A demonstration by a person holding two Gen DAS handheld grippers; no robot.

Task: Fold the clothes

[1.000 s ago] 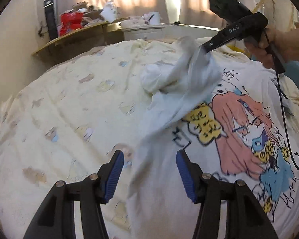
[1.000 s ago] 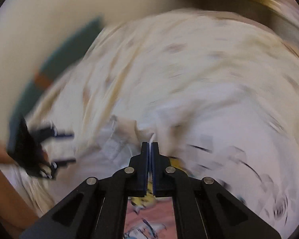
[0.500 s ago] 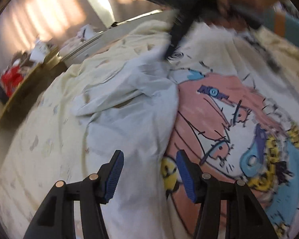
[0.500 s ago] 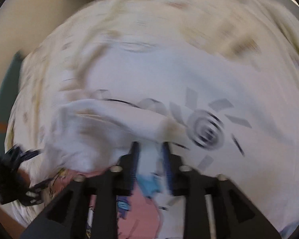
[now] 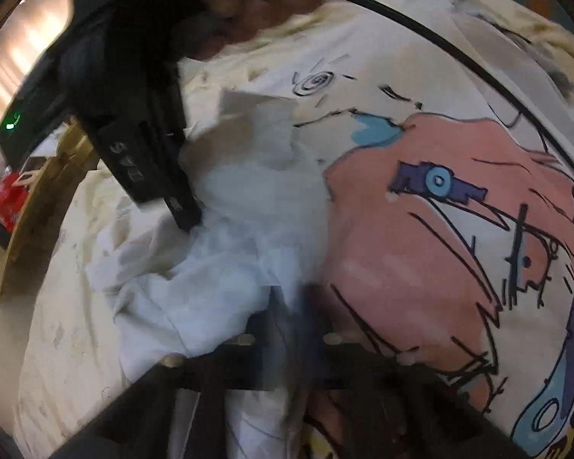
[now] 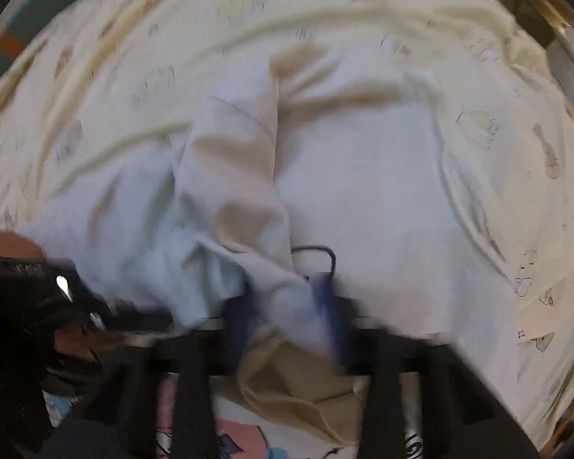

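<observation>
A white T-shirt (image 5: 421, 248) with a pink, blue and yellow cartoon print lies flat on the bed. Its sleeve and side (image 5: 256, 199) are folded in over the chest as a rumpled white flap. In the blurred left wrist view, my left gripper (image 5: 287, 321) has its fingers drawn close together on that flap's near edge. My right gripper (image 5: 145, 153) hangs over the flap's far left side. In the right wrist view my right gripper (image 6: 287, 306) is open, and the sleeve (image 6: 233, 176) is draped loosely between its blue fingers (image 6: 333, 306).
A pale yellow patterned bedsheet (image 6: 363, 19) covers the bed all around the shirt. A wooden shelf (image 5: 38, 210) with a red item (image 5: 4, 199) runs along the left. A black cable (image 5: 440, 42) arcs over the shirt. A person's hand (image 6: 7, 244) holds the left tool.
The right gripper carried the sleeve across the shirt, lowered it and opened. The left gripper moved forward onto the folded flap and its fingers closed in from wide open.
</observation>
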